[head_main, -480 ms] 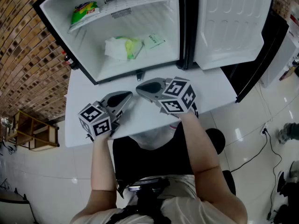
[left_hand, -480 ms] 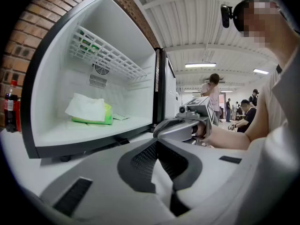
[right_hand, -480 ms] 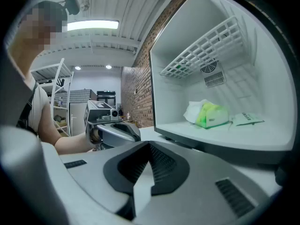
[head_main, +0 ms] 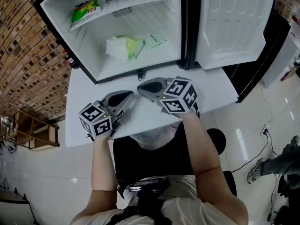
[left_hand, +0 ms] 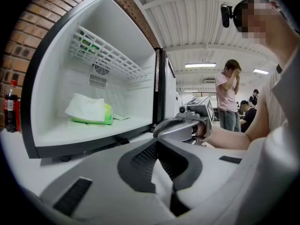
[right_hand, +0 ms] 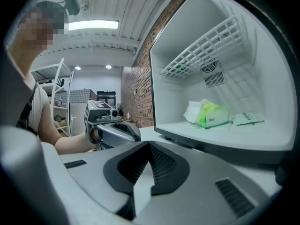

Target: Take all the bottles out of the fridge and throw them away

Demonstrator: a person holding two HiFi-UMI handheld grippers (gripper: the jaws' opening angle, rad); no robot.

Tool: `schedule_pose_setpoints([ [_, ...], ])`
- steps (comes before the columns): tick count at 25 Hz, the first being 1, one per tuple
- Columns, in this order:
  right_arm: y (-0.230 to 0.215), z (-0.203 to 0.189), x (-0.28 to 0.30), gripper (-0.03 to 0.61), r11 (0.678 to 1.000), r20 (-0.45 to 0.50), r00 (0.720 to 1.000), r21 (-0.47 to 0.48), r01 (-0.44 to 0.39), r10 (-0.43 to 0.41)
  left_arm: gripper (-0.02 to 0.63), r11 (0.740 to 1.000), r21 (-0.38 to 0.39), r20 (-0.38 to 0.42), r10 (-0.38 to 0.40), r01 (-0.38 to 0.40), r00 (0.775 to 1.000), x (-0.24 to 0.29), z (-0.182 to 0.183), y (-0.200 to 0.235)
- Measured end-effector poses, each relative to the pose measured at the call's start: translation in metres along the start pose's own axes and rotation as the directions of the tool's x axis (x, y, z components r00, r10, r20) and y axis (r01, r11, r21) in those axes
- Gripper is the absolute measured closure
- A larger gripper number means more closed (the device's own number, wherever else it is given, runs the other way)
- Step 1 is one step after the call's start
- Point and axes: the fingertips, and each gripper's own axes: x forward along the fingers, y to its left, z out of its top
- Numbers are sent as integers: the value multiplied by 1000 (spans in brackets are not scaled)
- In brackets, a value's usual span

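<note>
L gripper & R gripper: jaws closed, nothing btwn them, both mid-frame over table, tips near each other, before open fridge. Bottle stands outside fridge, far left of left gripper view, by brick wall. Green pack inside fridge.

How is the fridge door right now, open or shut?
Open: the fridge door stands swung aside, and the fridge shows its white inside.
</note>
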Motion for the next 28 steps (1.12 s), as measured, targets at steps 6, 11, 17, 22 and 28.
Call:
schedule_pose_setpoints([
  [6,-7,0,-1,560,999,-1,1000,-19,27,-27,604,1000,1,-1,-2,2,1000,2,-1,0],
  [11,-36,26,-21,555,975,12,990,-169,142,-142,604,1000,-2,-4,-7,7,1000,2,-1,-2],
  [17,-59,94,-40,555,930,138,966,-270,249,-218,604,1000,-2,-2,-7,7,1000,4,-2,-3],
  [22,-68,103,-20,519,866,10,960,-428,256,-279,604,1000,-3,-4,-11,11,1000,5,-3,-4],
  [28,-86,105,1,503,802,-110,933,-551,230,-343,604,1000,-3,-9,-14,14,1000,5,-2,-4],
])
